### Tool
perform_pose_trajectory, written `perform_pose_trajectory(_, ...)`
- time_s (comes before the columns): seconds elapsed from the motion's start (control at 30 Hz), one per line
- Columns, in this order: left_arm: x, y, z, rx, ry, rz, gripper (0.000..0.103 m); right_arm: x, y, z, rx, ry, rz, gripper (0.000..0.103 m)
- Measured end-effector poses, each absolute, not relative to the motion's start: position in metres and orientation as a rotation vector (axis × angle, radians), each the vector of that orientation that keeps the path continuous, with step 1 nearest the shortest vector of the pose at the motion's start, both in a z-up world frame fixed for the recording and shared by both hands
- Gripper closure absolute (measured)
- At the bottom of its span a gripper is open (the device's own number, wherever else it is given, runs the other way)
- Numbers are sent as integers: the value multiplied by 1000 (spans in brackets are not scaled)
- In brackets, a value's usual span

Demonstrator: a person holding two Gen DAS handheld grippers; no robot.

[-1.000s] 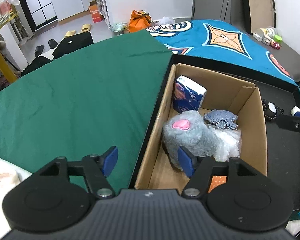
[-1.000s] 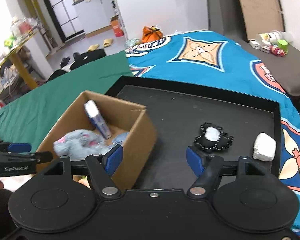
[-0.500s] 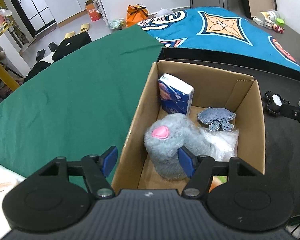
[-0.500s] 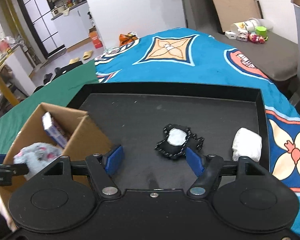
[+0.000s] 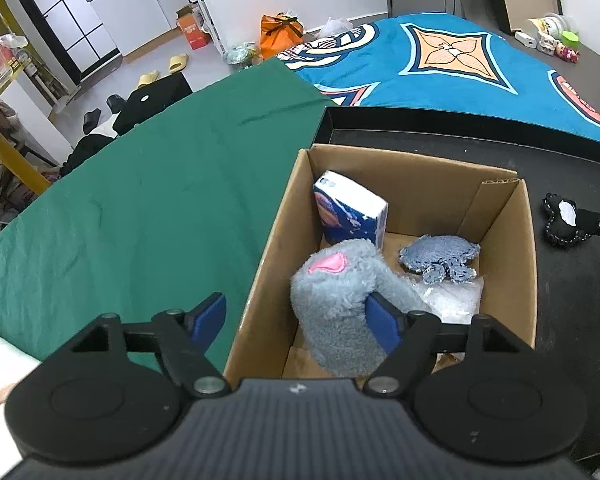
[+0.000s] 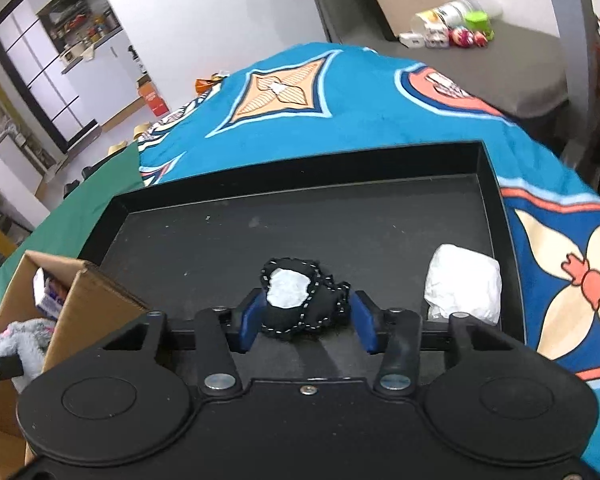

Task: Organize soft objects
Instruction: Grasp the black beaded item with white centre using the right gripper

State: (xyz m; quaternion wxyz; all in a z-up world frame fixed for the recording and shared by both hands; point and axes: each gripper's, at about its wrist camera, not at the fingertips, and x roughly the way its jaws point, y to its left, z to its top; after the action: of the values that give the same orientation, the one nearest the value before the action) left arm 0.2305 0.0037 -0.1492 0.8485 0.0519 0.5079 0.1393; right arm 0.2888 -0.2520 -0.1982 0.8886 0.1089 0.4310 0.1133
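Already the cardboard box (image 5: 496,216) holds the grey plush (image 5: 336,300), tissue pack (image 5: 350,214) and denim toy (image 5: 440,258); the left gripper (image 5: 296,320) hangs empty, jaws opening. On the black tray (image 6: 340,220), the white wad (image 6: 464,284) waits, while the right gripper (image 6: 306,322) closes around the black-and-white toy (image 6: 300,298), not yet squeezing.

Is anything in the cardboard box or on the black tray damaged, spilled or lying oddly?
Nothing stands out. The tissue pack leans tilted against the cardboard box wall, and the black toy and white bundle lie loose on the black tray, not yet sorted.
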Motion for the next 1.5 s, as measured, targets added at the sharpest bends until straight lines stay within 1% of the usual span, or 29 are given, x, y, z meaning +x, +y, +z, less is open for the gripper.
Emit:
perform_pose_trajectory(0.13, 231, 1, -149, 121, 1075, 285, 27, 293, -258, -204, 264, 906, 213, 59)
perform_pose_trajectory(0.2, 231, 0, -150, 119, 1076, 283, 27, 296, -260, -208, 276, 917, 208, 65)
perform_pose_trajectory(0.27, 231, 1, -150, 114, 1079, 280, 27, 298, -263, -213, 296, 928, 203, 68)
perform_pose_trajectory(0.33, 231, 1, -150, 109, 1081, 279, 27, 298, -263, -214, 300, 922, 204, 79)
perform_pose_trajectory(0.37, 231, 2, -150, 108, 1081, 278, 27, 298, -263, -214, 300, 927, 208, 92)
perform_pose_trajectory(0.43, 230, 2, -150, 106, 1083, 278, 27, 298, -264, -216, 303, 939, 211, 96)
perform_pose_trajectory(0.47, 231, 3, -150, 104, 1083, 277, 27, 297, -264, -215, 303, 938, 212, 103)
perform_pose_trajectory(0.77, 222, 5, -145, 97, 1070, 270, 27, 288, -261, -202, 283, 912, 231, 103)
perform_pose_trajectory(0.83, 219, 7, -143, 92, 1063, 268, 27, 290, -263, -198, 326, 904, 227, 100)
perform_pose_trajectory(0.87, 217, 8, -142, 88, 1060, 265, 27, 290, -263, -197, 335, 902, 230, 94)
perform_pose_trajectory(0.9, 217, 9, -142, 84, 1060, 267, 27, 291, -262, -196, 336, 904, 221, 76)
perform_pose_trajectory(0.97, 215, 10, -143, 80, 1059, 270, 27, 291, -259, -197, 337, 903, 216, 56)
perform_pose_trajectory(1.2, 216, 12, -138, 85, 1049, 258, 27, 295, -233, -202, 276, 898, 279, 54)
perform_pose_trajectory(1.23, 216, 12, -136, 88, 1045, 256, 27, 295, -231, -203, 266, 898, 282, 52)
perform_pose_trajectory(1.3, 218, 11, -134, 90, 1043, 249, 27, 296, -226, -205, 248, 903, 275, 45)
perform_pose_trajectory(1.5, 230, 8, -140, 106, 1062, 240, 27, 298, -221, -211, 207, 904, 264, 45)
